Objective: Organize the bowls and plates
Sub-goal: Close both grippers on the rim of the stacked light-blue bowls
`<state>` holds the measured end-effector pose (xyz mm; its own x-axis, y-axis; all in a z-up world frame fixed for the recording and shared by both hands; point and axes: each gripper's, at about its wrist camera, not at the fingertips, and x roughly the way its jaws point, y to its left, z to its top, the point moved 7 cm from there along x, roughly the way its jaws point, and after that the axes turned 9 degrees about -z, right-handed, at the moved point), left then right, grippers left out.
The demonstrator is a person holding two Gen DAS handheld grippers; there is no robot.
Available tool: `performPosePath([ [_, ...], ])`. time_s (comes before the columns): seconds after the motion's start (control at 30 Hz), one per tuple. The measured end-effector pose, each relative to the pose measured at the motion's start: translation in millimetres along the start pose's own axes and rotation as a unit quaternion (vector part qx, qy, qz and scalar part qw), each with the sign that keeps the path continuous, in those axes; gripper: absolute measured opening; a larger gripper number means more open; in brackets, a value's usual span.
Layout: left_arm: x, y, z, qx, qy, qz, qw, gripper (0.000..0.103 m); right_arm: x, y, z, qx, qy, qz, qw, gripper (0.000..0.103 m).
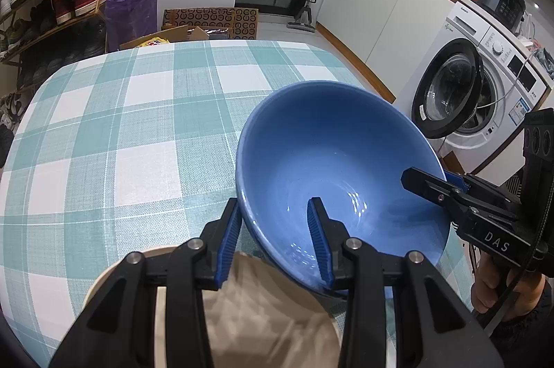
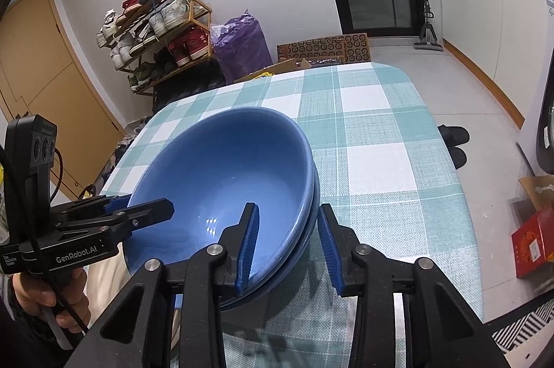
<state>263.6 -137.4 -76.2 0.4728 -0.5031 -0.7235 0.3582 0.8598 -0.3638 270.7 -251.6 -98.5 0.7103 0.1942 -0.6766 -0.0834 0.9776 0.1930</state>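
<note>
Item: bowls (image 2: 221, 181), two blue, nested, on the checked table (image 1: 121, 125) near its right edge, partly over a beige plate (image 1: 270, 316).

Left gripper (image 1: 277, 243): I had its jaws straddling the near rim; contact I could not confirm.

Right gripper (image 2: 289, 247): jaws straddling both rims at the opposite side; clamping likewise unclear.

Hazards: uneven lift could tilt the stack; a pinch on the upper rim alone could leave the lower bowl to drop; glazed rims could slip.
</note>
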Motion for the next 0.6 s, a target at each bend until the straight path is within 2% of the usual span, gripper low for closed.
performPosePath([
  [0.6,-5.7,-9.6,3.7,0.009,-0.006,-0.002,0.9999,0.038,-9.4,-6.1,1.4,-0.002,-0.006,-0.008,1.0,0.036],
])
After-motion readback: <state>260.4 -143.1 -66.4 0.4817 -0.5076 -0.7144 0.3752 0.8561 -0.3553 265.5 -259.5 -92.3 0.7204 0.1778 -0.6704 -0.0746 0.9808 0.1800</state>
